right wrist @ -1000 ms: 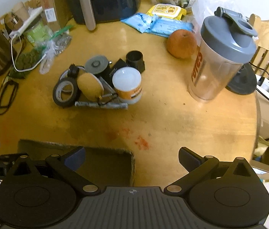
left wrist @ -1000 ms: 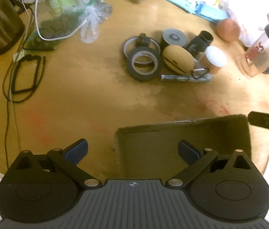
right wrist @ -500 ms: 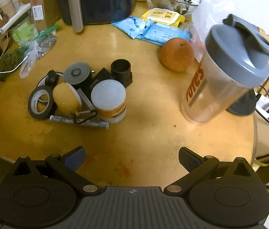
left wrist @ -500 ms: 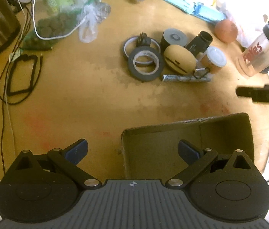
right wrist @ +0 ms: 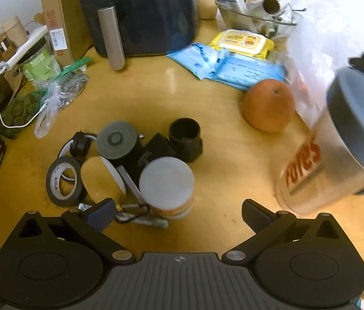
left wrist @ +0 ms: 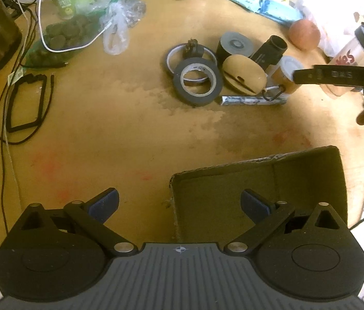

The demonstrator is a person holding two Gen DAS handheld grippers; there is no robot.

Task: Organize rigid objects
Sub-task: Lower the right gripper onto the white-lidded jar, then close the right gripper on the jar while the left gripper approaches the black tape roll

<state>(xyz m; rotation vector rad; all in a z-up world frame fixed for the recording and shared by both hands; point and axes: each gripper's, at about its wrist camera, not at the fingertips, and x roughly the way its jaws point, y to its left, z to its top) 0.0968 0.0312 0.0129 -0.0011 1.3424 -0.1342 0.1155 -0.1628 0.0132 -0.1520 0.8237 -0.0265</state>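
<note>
A cluster of small rigid objects lies mid-table: a black tape roll point(left wrist: 198, 81) point(right wrist: 64, 184), a tan oval case point(left wrist: 244, 77) point(right wrist: 101, 178), a grey-lidded black can point(right wrist: 116, 143), a black tube point(right wrist: 185, 139), a white-lidded orange jar point(right wrist: 167, 188) and a silver bar with a carabiner point(left wrist: 253, 100). An open cardboard box point(left wrist: 259, 165) stands near my left gripper point(left wrist: 179, 204), which is open and empty. My right gripper point(right wrist: 178, 213) is open and empty, just in front of the jar.
A shaker bottle point(right wrist: 337, 155) and an orange point(right wrist: 268, 106) stand right of the cluster. An air fryer point(right wrist: 140, 13), wipes packs point(right wrist: 233, 62), plastic bags point(left wrist: 114, 28) and black cables point(left wrist: 24, 103) ring the round table.
My right gripper has moved forward and left toward the cluster, and the jar now sits between its fingers' line. The left view has shifted slightly; the right gripper's arm now shows over the jar.
</note>
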